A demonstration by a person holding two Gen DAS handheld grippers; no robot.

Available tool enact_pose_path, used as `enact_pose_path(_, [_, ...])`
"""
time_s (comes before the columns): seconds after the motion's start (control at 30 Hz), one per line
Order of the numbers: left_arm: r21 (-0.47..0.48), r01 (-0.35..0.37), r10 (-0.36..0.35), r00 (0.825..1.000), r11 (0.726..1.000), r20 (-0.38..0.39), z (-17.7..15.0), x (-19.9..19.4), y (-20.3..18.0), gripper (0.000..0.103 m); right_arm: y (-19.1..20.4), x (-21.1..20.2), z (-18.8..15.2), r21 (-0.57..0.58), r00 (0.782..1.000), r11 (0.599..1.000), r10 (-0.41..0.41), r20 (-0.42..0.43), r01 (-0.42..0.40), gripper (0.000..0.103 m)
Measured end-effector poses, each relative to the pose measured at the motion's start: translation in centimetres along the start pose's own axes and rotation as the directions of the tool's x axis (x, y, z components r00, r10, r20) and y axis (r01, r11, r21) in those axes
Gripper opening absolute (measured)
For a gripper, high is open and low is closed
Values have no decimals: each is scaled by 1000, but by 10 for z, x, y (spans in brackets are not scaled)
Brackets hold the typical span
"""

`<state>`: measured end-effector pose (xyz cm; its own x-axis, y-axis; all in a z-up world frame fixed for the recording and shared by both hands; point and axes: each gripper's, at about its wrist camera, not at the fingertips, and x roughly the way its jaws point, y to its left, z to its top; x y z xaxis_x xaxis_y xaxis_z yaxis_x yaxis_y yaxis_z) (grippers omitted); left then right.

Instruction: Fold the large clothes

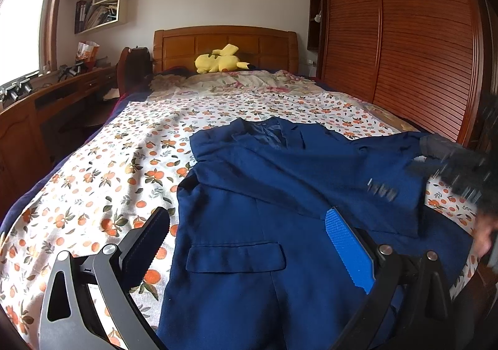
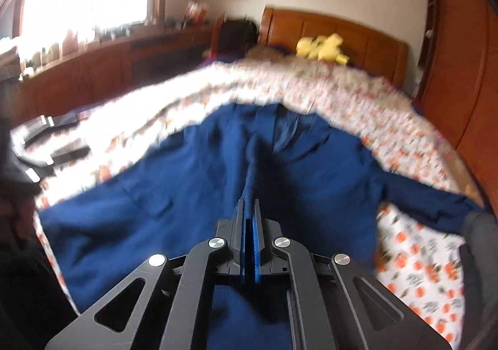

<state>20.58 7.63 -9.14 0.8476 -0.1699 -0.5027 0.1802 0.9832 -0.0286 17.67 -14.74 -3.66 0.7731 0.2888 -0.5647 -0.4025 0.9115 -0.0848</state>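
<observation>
Two grippers, one navy jacket [image 1: 274, 194] spread on the orange-print bedspread [image 1: 93, 182], filling lower centre and right of the left wrist view, collar toward the headboard [image 1: 224, 42] at top centre. Left gripper [image 1: 249, 244] released, fingers spread wide, hovering over the flap pocket [image 1: 236, 256] at lower centre, holding nothing; cannot tell if it touches cloth. Right gripper [image 2: 248, 216] clenched on a ridge of jacket fabric, cloth rising tented between the pads at centre of the right wrist view. That view is motion-blurred.

Risks, judged:
- Pinch looks thin, so fabric could slip out mid-pull and the fold collapse.
- Only one side is held. Dragging may slide the whole jacket across the bedspread instead of folding it, bunching the lapels.
- Sleeve [image 2: 429, 203] trailing to the right of frame could stay outside the fold.
- Left gripper idle, nothing anchors the hem.

Yellow plush toy [image 1: 219, 62] at top centre, well apart, no hazard.
</observation>
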Motion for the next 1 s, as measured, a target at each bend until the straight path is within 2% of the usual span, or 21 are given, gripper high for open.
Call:
enact_pose_path(0.1, [-1,0,0,1000,1000,-2,0,0,1,101,-8,-24,17,5,999,1000,-20,49,20,2])
enact_pose_path(0.2, [0,0,0,1000,1000,-7,1,1,1,101,-23,-25,22,31,997,997,-65,43,64,2])
enact_pose_path(0.37, [8,3,-3,1000,1000,-9,0,2,-3,101,-55,12,9,60,989,988,-137,-54,140,2])
enact_pose_path(0.57, [25,22,-22,1000,999,-1,-5,6,-16,101,-94,59,-26,105,969,974,-181,-167,200,3])
enact_pose_path(0.73, [62,47,-47,999,997,2,-9,12,-39,101,-115,75,-42,134,957,964,-199,-209,230,5])
enact_pose_path(0.8, [67,66,-66,998,996,-3,-10,16,-49,101,-122,73,-44,148,955,957,-219,-199,251,22])
enact_pose_path(0.87, [75,77,-76,997,994,-9,-11,20,-58,101,-125,68,-44,160,960,955,-222,-168,249,57])
enact_pose_path(0.9, [80,80,-79,997,994,-11,-11,22,-62,101,-127,67,-44,164,963,956,-216,-159,242,63])
enact_pose_path(1.0, [98,95,-95,995,991,-4,-11,26,-78,101,-124,69,-49,170,980,972,-139,-144,162,64])
